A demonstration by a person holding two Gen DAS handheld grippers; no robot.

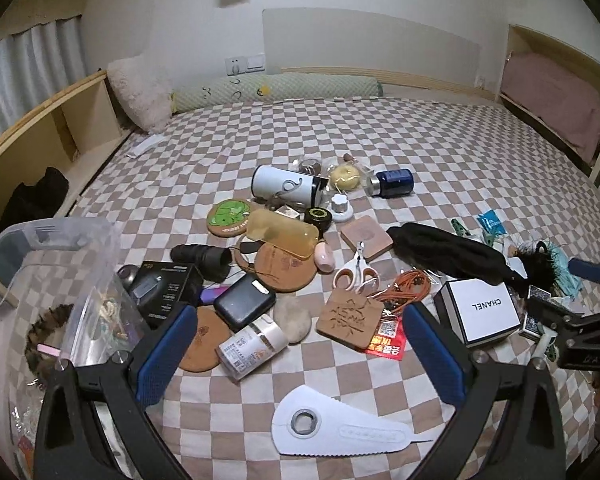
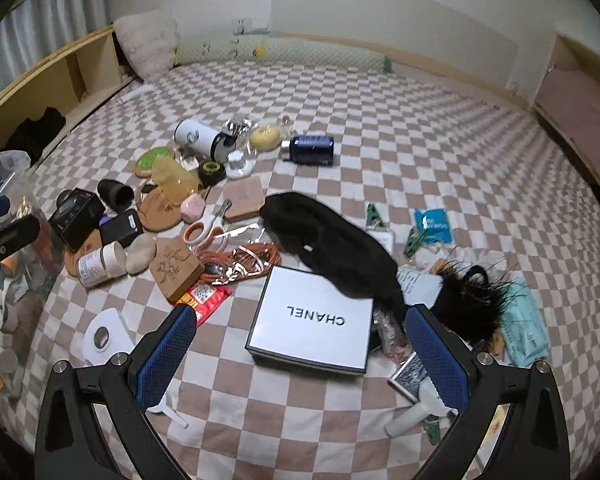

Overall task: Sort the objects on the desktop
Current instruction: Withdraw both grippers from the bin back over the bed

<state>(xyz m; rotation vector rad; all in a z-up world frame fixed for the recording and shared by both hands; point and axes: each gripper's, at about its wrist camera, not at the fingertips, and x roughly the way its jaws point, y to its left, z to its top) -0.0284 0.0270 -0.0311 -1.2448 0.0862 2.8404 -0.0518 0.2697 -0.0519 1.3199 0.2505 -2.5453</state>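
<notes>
Many small objects lie scattered on a checkered bedspread [image 1: 380, 140]. My left gripper [image 1: 300, 344] is open and empty above a white pill bottle [image 1: 252, 346], a stone [image 1: 292, 318] and a carved wooden coaster [image 1: 348, 318]; a white flat tool [image 1: 332, 428] lies just below it. My right gripper [image 2: 300, 344] is open and empty over a white Chanel box [image 2: 312, 324], which also shows in the left wrist view [image 1: 478, 312]. A black cloth pouch [image 2: 332, 240] lies behind the box. Scissors [image 2: 206, 230] and an orange cord [image 2: 244, 260] lie mid-pile.
A clear plastic bin [image 1: 40, 280] with items inside stands at the left. A white tumbler [image 1: 288, 188], a blue jar [image 1: 394, 182], round coasters [image 1: 230, 216], a black power bank [image 1: 244, 306] and a black feathery item [image 2: 468, 300] lie around. Wooden shelves [image 1: 60, 136] line the left side.
</notes>
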